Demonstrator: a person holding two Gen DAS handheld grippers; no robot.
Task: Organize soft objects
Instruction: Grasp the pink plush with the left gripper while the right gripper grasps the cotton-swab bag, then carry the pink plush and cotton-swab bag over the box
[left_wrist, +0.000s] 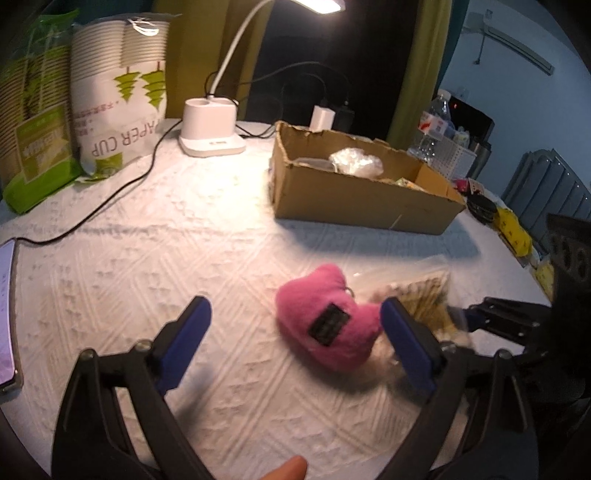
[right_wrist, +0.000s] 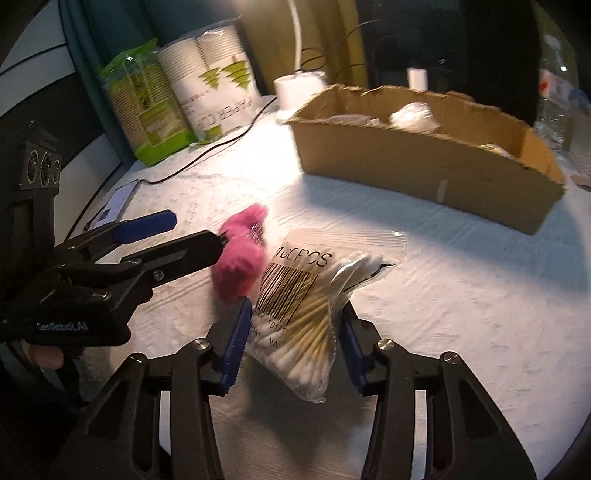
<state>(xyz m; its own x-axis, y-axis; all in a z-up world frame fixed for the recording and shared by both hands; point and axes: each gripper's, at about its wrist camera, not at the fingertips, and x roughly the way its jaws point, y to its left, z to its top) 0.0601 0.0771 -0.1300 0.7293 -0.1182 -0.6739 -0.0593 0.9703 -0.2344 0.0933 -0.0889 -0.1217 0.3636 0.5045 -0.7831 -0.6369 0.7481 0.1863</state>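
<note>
A pink plush toy (left_wrist: 328, 321) with a black label lies on the white tablecloth. My left gripper (left_wrist: 295, 310) is open around it, the toy close to the right finger; the left gripper also shows in the right wrist view (right_wrist: 192, 232) beside the toy (right_wrist: 242, 266). A clear bag of cotton swabs (right_wrist: 310, 306) lies right of the toy. My right gripper (right_wrist: 295, 314) is open, its blue fingers on either side of the bag's near end. The bag also shows in the left wrist view (left_wrist: 421, 295). A cardboard box (left_wrist: 354, 195) holding a crumpled clear bag stands behind.
A white desk lamp base (left_wrist: 210, 125) with black cables and packs of paper cups (left_wrist: 118, 96) stand at the back left. A phone (left_wrist: 7, 310) lies at the left edge. Water bottles (left_wrist: 432, 125) and yellow packets (left_wrist: 513, 229) sit at the right.
</note>
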